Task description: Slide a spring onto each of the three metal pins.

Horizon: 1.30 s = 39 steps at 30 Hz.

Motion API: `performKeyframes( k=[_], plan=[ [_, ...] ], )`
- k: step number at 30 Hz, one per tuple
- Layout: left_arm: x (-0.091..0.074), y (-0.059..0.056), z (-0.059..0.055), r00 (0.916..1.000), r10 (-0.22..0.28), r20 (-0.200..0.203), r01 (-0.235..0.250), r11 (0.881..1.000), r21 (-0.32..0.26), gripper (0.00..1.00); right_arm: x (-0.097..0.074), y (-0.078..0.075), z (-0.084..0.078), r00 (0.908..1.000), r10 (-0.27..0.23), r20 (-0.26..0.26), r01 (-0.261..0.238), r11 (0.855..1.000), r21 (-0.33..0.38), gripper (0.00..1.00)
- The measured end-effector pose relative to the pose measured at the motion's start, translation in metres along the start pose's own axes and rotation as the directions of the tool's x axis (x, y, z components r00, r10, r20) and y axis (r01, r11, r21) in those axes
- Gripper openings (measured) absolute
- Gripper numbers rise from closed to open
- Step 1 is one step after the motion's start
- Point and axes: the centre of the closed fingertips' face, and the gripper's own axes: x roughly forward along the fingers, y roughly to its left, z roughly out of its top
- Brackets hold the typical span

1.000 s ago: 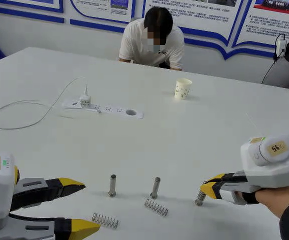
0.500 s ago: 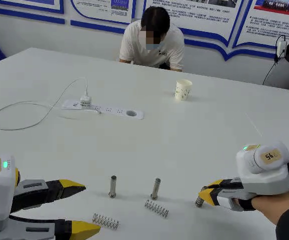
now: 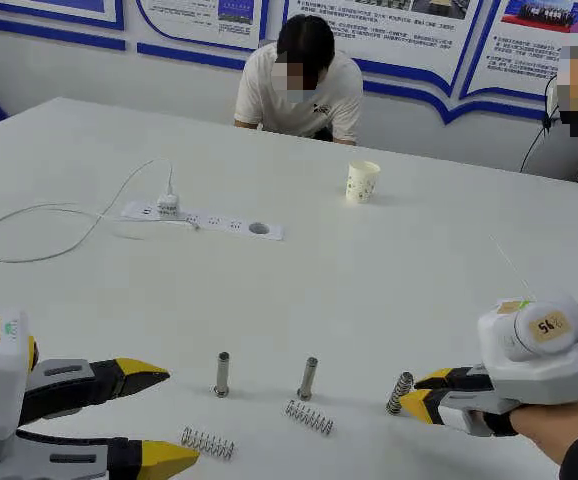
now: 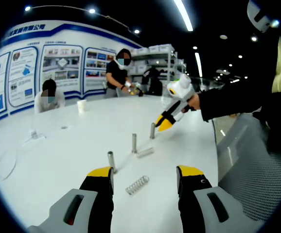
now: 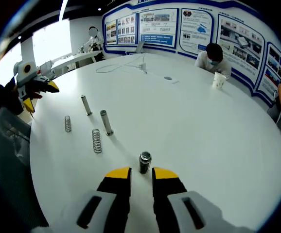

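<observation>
Three metal pins stand in a row near the table's front edge. The left pin (image 3: 222, 373) and middle pin (image 3: 308, 378) are bare. A spring sits around the right pin (image 3: 400, 392), which also shows in the right gripper view (image 5: 145, 162). My right gripper (image 3: 416, 394) hovers just right of it, jaws a little apart, nothing between them. One loose spring (image 3: 309, 417) lies in front of the middle pin, another loose spring (image 3: 208, 443) in front of the left pin. My left gripper (image 3: 172, 415) is wide open at the bottom left, near that spring (image 4: 137, 185).
A white power strip (image 3: 209, 219) with a looping cable (image 3: 29, 215) lies mid-table on the left. A paper cup (image 3: 362, 182) stands farther back. A person sits at the far edge of the table (image 3: 419, 280). Another person stands at the right.
My right gripper has drawn back a little to the right from the right pin, which now stands free of its tips with the spring on it. The left gripper has stayed put.
</observation>
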Motion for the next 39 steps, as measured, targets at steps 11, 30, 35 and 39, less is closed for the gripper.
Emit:
performKeyframes(
  k=[11, 30, 35, 39],
  plan=[
    [0.002, -0.001, 0.000, 1.0000, -0.005, -0.001, 0.005, 1.000, 0.005, 0.53, -0.001, 0.039, 0.000, 0.9985, 0.054, 0.008, -0.054, 0.998, -0.025, 0.18],
    [0.003, -0.002, 0.003, 1.0000, -0.009, -0.004, 0.009, 1.000, 0.014, 0.52, 0.034, 0.079, 0.021, 0.9867, 0.163, -0.008, -0.162, 0.980, -0.113, 0.18],
    [0.004, -0.004, 0.002, 0.9999, -0.014, -0.008, 0.014, 1.000, 0.014, 0.52, 0.045, 0.084, 0.019, 0.9829, 0.181, -0.031, -0.184, 0.975, -0.123, 0.18],
    [0.004, -0.003, 0.002, 0.9999, -0.014, -0.008, 0.014, 1.000, 0.012, 0.51, 0.052, 0.084, 0.019, 0.9810, 0.190, -0.041, -0.193, 0.973, -0.125, 0.17]
  ],
)
